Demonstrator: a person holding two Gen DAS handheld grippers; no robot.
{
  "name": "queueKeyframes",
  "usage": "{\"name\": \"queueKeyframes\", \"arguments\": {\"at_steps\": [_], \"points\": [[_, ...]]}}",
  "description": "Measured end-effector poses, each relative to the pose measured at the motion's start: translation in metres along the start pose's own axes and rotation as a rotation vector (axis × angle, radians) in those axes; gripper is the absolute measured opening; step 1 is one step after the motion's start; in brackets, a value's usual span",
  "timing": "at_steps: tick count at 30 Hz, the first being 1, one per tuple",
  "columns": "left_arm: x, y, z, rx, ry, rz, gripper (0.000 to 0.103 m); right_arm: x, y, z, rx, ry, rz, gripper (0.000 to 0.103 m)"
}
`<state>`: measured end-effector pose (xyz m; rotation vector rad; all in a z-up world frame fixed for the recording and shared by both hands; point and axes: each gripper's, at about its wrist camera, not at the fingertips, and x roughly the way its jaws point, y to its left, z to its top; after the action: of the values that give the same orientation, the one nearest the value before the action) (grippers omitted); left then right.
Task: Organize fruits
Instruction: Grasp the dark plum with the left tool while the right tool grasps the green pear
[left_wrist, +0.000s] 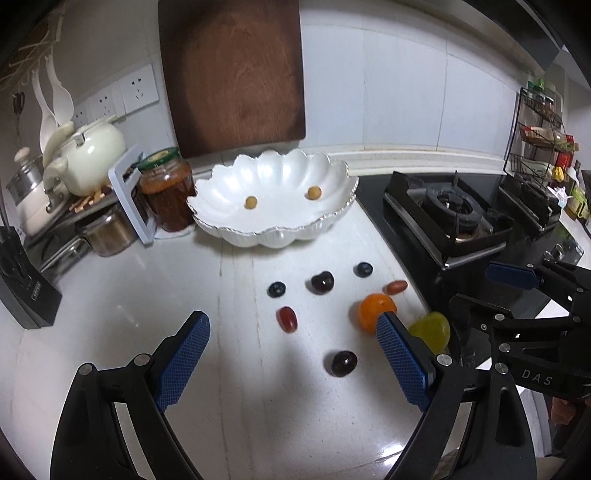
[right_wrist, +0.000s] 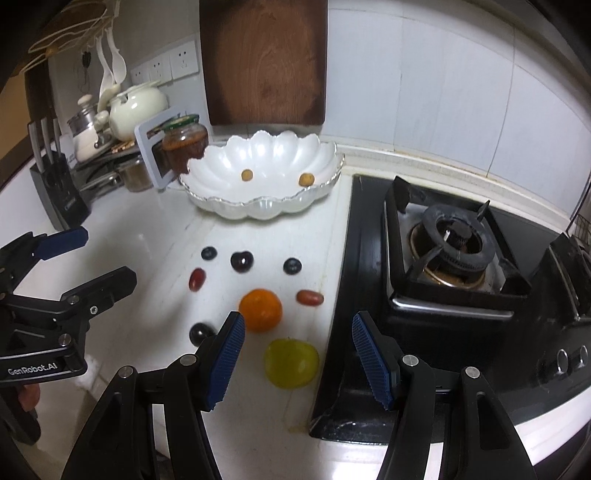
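Tongs, left (left_wrist: 291, 334) and right (right_wrist: 298, 334), both wide and unloaded above scattered fruit, bowl (left_wrist: 295, 232) beyond.

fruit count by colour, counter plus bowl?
Yellow-brown, in the white bowl: 2
Blue-black, small round: 2
Dark purple: 2
Red oval: 2
Orange: 1
Yellow-green: 1
Total: 10

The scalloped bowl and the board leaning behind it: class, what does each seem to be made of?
Scalloped bowl: probably glazed ceramic or pearly glass; glossy white with bright highlights and a silvery rim. Board: wood, dark brown, with visible grain and a dull, matte face.
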<state>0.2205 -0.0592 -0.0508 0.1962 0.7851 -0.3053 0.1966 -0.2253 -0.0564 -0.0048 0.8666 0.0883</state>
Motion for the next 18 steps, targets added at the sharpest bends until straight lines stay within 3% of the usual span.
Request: {"name": "queueKeyframes", "arguments": {"at_steps": [18], "points": [[0.037, -0.016, -0.031, 0.02, 0.101, -0.066, 0.078, 0.031, -0.003, -0.021, 0.01, 0.087, 0.032, 0.062]]}}
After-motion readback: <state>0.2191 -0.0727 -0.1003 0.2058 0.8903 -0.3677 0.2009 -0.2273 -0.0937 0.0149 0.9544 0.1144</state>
